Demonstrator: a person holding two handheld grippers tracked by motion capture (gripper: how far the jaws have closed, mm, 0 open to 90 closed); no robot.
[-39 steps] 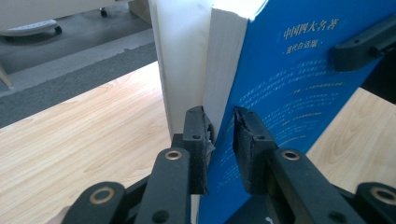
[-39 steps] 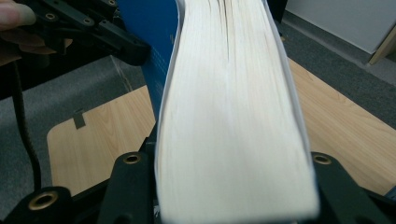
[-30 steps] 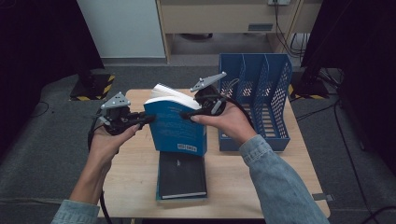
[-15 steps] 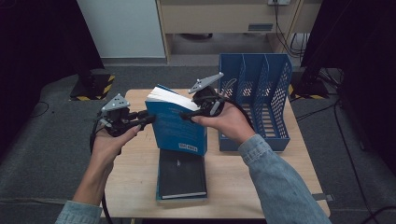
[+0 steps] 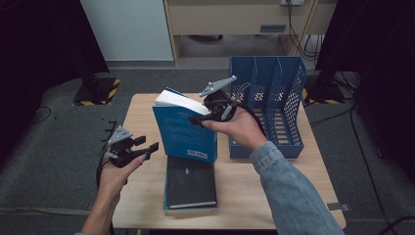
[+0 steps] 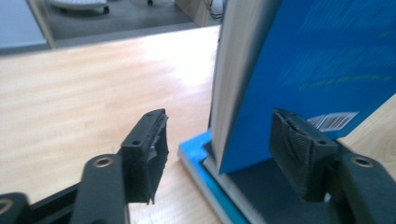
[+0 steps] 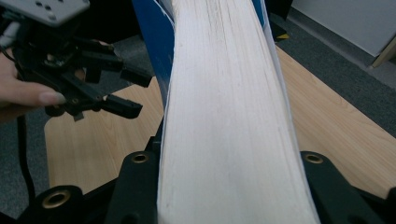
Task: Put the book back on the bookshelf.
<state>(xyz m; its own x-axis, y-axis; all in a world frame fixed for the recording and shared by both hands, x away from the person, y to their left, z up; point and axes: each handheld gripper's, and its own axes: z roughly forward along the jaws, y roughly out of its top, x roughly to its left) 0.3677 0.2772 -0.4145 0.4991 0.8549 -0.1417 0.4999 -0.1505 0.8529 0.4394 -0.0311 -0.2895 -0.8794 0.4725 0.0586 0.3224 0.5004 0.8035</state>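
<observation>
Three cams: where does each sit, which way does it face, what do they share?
High view: above the person's side, looking forward and down on the table; both forearms, left gripper, right gripper.
Left gripper view: along its own open jaws at the blue book.
Right gripper view: along jaws clamped on the book's page edge, the left gripper beyond.
Shared: the blue book and the table.
</observation>
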